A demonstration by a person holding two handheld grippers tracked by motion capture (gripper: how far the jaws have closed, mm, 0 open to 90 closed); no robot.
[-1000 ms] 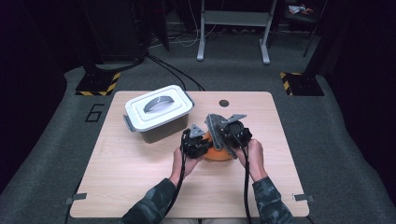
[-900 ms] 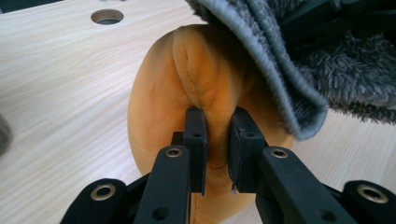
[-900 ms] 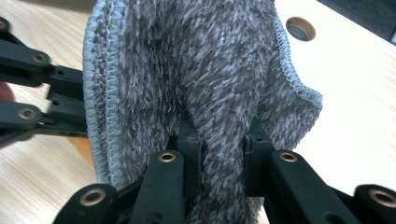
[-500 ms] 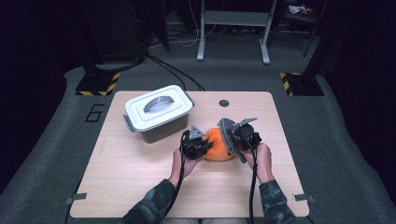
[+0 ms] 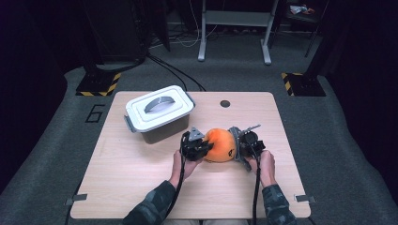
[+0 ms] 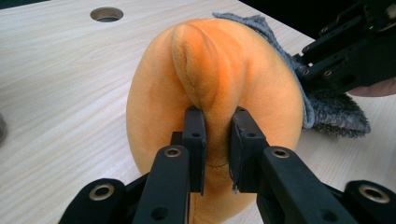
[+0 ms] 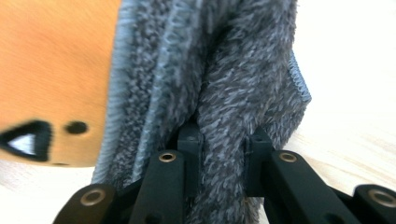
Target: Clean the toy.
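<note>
So there's this orange plush toy (image 5: 219, 145) sitting on the wooden bench (image 5: 141, 187), a bit right of the middle, and it's getting held from both ends. It's a rounded, soft thing with a fuzzy grey part (image 6: 327, 105) on one side, and in the right gripper view you can make out a small black-and-white stitched patch (image 7: 28, 140) and a black dot on the orange fabric.

The left gripper (image 6: 215, 140) has pinched a fold of the orange plush between its jaws, which are pulled in narrow with the fabric bunched up between them. The right gripper (image 7: 219, 144) is on the opposite side, clamped onto the grey fuzzy bit, jaws also close together with the fluff squeezed in the gap. From above you see the left gripper (image 5: 195, 146) and the right gripper (image 5: 246, 145) flanking the toy, both touching it, with the person's hands right behind and camo-ish sleeves coming in from the near edge. Black cables trail back from each gripper.

Further out, up and to the left of the toy, there's a grey storage box (image 5: 162, 124) with a white lid (image 5: 159, 107) on it, handle folded flat. It's near the left gripper but not touching. There's also a round cable hole (image 5: 225, 103) in the bench toward the far edge.
</note>
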